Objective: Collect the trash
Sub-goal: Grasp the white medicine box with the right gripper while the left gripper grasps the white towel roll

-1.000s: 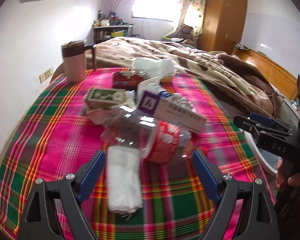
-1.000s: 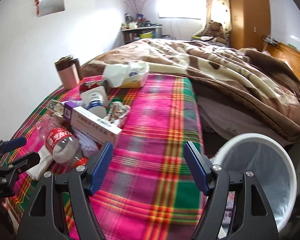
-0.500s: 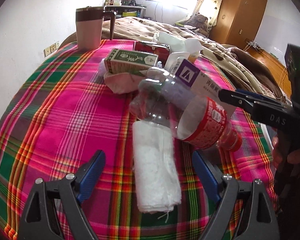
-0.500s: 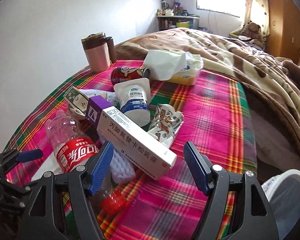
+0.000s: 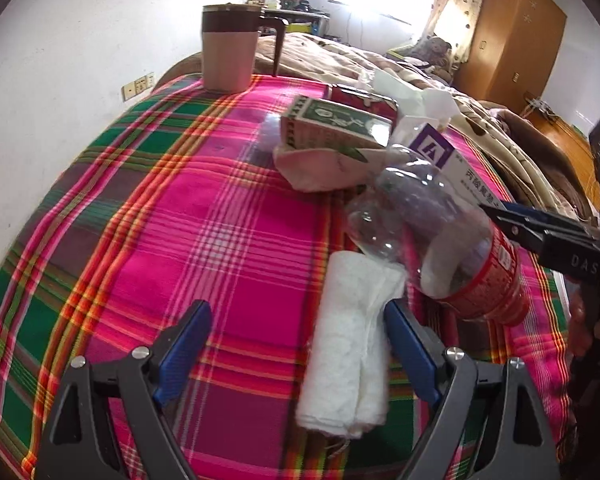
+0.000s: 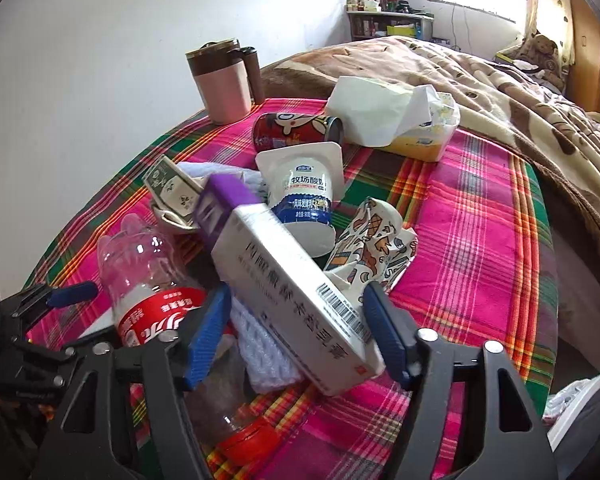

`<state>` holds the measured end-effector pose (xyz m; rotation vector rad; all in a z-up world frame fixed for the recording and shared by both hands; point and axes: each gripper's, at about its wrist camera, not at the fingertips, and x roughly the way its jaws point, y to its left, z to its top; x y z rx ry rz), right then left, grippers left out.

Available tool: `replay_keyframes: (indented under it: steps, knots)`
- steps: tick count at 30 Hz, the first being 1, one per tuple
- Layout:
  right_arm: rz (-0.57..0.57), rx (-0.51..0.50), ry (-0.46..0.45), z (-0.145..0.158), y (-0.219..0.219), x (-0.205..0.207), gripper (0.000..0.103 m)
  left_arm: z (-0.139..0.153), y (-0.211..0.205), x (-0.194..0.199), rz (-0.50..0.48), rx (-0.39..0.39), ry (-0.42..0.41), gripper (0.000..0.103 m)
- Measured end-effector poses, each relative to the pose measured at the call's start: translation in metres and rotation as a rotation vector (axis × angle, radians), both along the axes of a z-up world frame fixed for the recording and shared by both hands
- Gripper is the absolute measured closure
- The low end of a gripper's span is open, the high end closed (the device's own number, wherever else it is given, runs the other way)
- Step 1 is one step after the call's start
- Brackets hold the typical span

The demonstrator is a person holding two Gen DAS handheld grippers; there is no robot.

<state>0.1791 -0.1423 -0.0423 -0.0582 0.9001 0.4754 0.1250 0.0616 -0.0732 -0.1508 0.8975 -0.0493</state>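
Trash pile: a clear crushed plastic bottle with a red label [image 6: 156, 300] lies on the pink-and-green plaid cloth [image 5: 188, 232], its red cap toward 6 o'clock in the right view; a long white medicine box with a purple end [image 6: 284, 280] leans across it.
Right gripper [image 6: 296, 332]: released, blue pads spread to either side of the medicine box's barcode end, not pressing it.
Left gripper [image 5: 298, 344]: released, jaws wide; a folded white paper towel [image 5: 352, 344] lies between them, against the 3 o'clock pad.
Right view only: a white yogurt cup with blue print [image 6: 304, 196], a crumpled cartoon-print paper cup [image 6: 372, 240], a red drink can on its side [image 6: 296, 130], a tissue pack [image 6: 396, 120] at 12 o'clock.
Left view only: a green-and-white carton [image 5: 332, 128] resting on a pink cloth [image 5: 320, 164].
Change: both grippers sit closer to the pile than a second ago; the white bin has nearly left the right view.
Containers: a pink mug with a brown lid [image 5: 230, 48] at 11 o'clock, contents hidden.
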Motion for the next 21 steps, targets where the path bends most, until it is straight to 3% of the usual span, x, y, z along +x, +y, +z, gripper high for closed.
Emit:
replay_keyframes:
  steps: [3, 16, 21]
  knots:
    - [0.003, -0.016, 0.015, -0.002, -0.002, -0.001, 0.046, 0.001, 0.002, 0.0, 0.017, 0.004, -0.007, 0.014]
    - [-0.022, -0.055, -0.001, -0.007, 0.006, 0.008, 0.047, -0.003, -0.004, 0.012, -0.019, -0.013, 0.018, 0.014]
    - [-0.039, -0.031, 0.009, -0.007, 0.002, 0.003, 0.063, -0.002, -0.005, 0.011, -0.029, -0.042, 0.031, 0.015]
